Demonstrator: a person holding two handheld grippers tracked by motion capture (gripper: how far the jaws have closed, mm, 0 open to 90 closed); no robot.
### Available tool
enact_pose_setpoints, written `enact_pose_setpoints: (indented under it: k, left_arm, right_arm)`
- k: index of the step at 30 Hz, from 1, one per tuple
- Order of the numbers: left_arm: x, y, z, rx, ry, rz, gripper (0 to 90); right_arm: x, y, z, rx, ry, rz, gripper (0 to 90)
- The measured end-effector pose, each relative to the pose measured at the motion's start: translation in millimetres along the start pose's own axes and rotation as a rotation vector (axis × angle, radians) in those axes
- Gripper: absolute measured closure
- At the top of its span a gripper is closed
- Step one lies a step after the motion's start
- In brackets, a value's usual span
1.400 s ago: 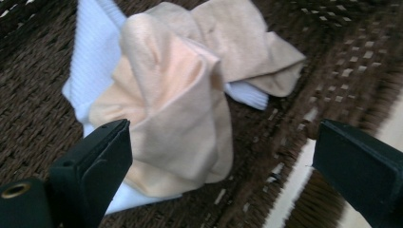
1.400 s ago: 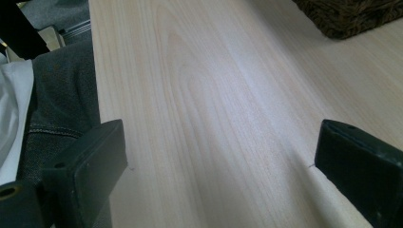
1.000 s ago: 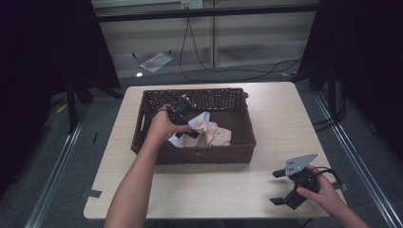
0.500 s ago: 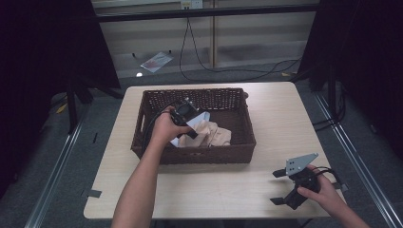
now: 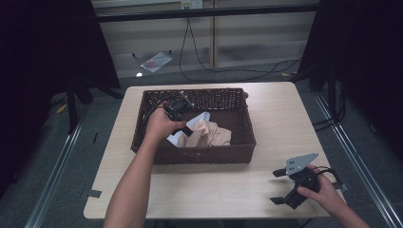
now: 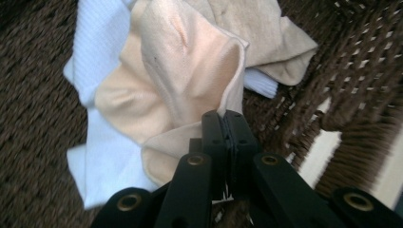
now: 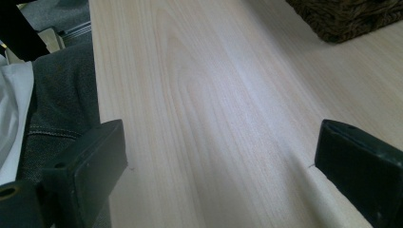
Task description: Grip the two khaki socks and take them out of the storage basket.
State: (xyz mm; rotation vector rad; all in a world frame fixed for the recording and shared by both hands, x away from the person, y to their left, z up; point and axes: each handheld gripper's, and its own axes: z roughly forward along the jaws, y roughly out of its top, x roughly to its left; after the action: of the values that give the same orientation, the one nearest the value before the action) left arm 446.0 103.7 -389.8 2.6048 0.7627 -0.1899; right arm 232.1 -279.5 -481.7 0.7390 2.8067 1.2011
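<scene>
A dark wicker basket stands mid-table with a beige cloth lying on a white cloth inside it. My left gripper reaches into the basket from the left. Its jaws have just been closing. In the left gripper view they stand shut on an edge of the beige cloth, and the white cloth lies underneath. At the table's front right corner my right gripper rests open. The right gripper view has bare wood between the gripper's wide-apart jaws.
The light wooden table has bare room right of the basket and along the front edge. A corner of the basket is at the top of the right gripper view. Cables and a bit of litter lie on the floor behind.
The left hand has shifted only slightly over the cloths in the basket. The right hand and its gripper have stayed where they were.
</scene>
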Motion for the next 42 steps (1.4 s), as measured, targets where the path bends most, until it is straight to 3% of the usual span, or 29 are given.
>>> enact_pose_setpoints:
  k: [6, 9, 19, 28, 42]
  left_arm:
    - [-2.5, -0.6, -19.7, -0.007, -0.003, -0.026, 88.6]
    - [-4.7, 0.1, -39.0, -0.009, 0.004, -0.039, 88.6]
    - [-12.0, 4.6, -79.8, -0.014, 0.012, -0.047, 88.5]
    - [-18.5, 7.4, -95.8, -0.030, -0.008, -0.055, 88.5]
    - [-37.0, 6.9, -114.4, -0.034, -0.053, -0.019, 88.4]
  right_arm:
    - [0.1, 0.0, -0.3, -0.002, 0.003, 0.003, 3.1]
    - [-0.3, 0.1, 0.2, -0.003, 0.001, 0.004, 3.1]
    - [-0.9, 0.3, 0.8, -0.010, -0.001, 0.000, 3.1]
    - [-0.9, 0.4, 0.9, -0.008, 0.000, 0.001, 3.1]
    - [-0.8, 0.2, 1.1, -0.005, 0.001, 0.001, 3.1]
